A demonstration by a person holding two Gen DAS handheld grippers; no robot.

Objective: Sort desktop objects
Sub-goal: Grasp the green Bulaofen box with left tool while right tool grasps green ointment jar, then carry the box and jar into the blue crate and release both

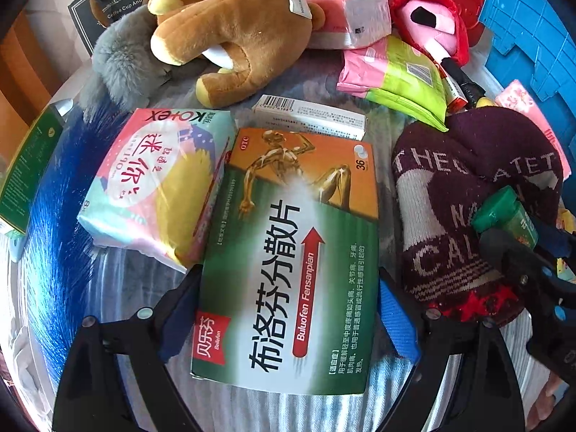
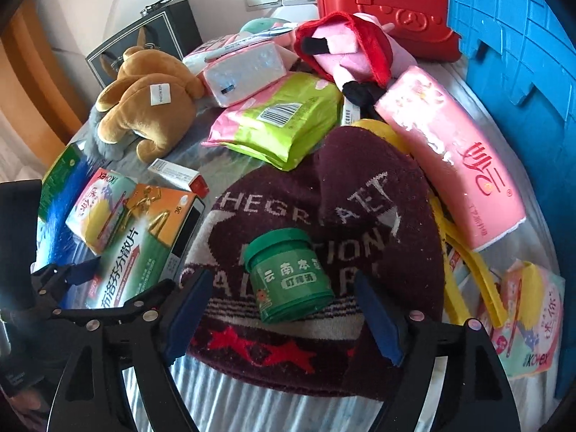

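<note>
A green, white and orange medicine box lies between the fingers of my left gripper, whose blue pads touch its two long sides. The box also shows in the right wrist view. A small green jar lies on its side on a maroon knit hat. My right gripper is open with the jar between its fingers, apart from both pads. The jar and hat also show in the left wrist view, with the right gripper's fingers beside the jar.
A Kotex pad pack leans on the box's left side. A small white carton, brown plush, pink-green packs, a pink tissue pack, yellow plastic object, red case and blue crate crowd the cloth-covered surface.
</note>
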